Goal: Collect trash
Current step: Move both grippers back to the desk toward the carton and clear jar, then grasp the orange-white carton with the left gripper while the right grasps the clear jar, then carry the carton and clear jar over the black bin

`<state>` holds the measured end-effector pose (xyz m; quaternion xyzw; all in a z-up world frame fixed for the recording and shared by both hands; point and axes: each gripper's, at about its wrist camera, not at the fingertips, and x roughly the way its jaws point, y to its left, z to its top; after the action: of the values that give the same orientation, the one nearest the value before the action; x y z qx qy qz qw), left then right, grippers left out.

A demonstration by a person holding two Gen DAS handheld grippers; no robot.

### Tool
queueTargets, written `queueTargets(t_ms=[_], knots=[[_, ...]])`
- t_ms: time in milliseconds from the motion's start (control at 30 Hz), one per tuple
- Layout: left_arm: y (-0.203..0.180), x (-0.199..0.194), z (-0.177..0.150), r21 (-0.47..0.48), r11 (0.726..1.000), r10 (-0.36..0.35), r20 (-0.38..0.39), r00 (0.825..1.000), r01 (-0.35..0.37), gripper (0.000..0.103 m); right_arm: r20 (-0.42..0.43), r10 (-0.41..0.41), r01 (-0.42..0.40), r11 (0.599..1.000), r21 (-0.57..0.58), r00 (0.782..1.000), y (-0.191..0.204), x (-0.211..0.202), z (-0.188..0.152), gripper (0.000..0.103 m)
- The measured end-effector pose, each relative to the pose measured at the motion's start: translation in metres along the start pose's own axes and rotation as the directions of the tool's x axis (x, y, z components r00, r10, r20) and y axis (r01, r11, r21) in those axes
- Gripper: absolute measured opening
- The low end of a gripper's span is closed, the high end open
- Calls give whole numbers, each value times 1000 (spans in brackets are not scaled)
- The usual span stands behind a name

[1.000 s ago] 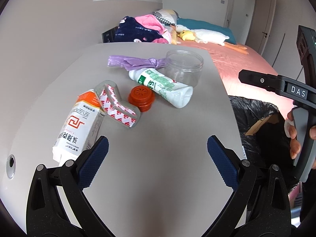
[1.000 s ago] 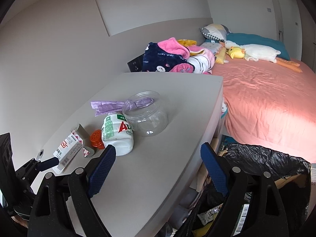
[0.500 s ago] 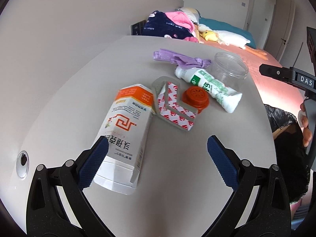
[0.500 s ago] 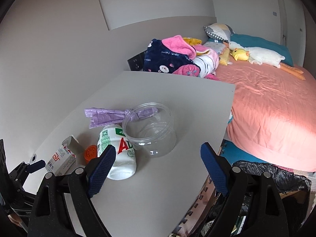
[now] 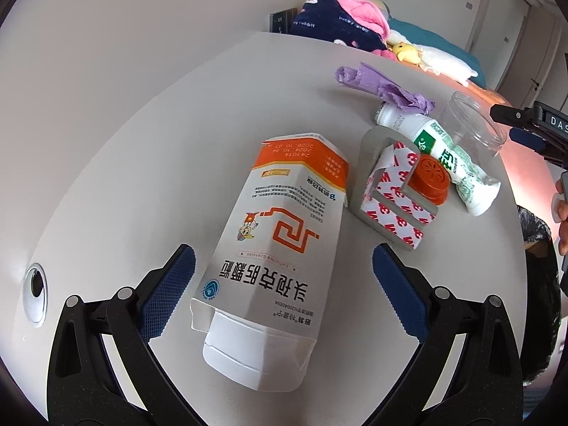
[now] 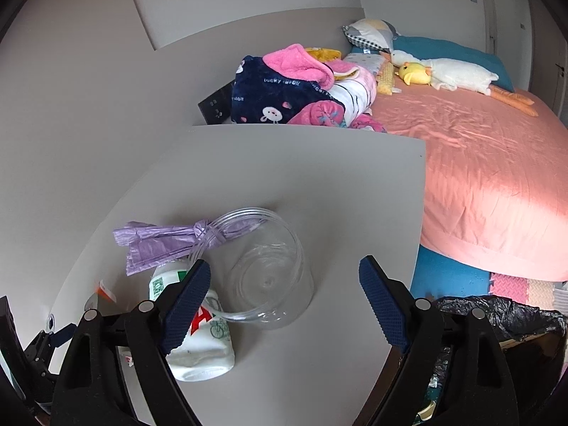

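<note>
Setting: bedroom in a home. Evidence: bed (image 6: 490,163) with salmon-pink cover, at 2 o'clock in the right wrist view; checked pillow (image 6: 369,33) and plush goose (image 6: 458,74) at its head, 1 o'clock; heap of fleece blankets (image 6: 301,88) at 12 o'clock; grey bedside table (image 6: 301,177) against the wall; closed door (image 5: 497,14) at 1 o'clock in the left wrist view.

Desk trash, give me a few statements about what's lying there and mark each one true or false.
1. The medicine box lies flat between the left claw's open fingers. True.
2. The clear jar has a lid on. False: its mouth is open.
3. The orange cap sits inside the jar. False: it rests by the tape backing.
4. The purple bag lies on the desk. True.
5. The right claw grips the white bottle. False: closing, touching nothing.
</note>
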<state>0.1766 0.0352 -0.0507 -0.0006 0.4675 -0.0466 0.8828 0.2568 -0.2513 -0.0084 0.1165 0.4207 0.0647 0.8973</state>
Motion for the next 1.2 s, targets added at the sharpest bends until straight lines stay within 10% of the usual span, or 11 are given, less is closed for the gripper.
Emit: queueTargets(t_ms=[500,767,1200], knots=[[7,7,0,2,1000,12,15,1000,-12,59,-55,27,-24,998,64,998,-17,22,-9,12],[19,-7,0,-79,996,-26,86,996,33,36,-20,45,-43,998,53,999,-20,9,-15,11],[4,-45,-6,-63,998,5,155,988,5,35,35,55,-56,997,43,998,-25,-33,-20,11]])
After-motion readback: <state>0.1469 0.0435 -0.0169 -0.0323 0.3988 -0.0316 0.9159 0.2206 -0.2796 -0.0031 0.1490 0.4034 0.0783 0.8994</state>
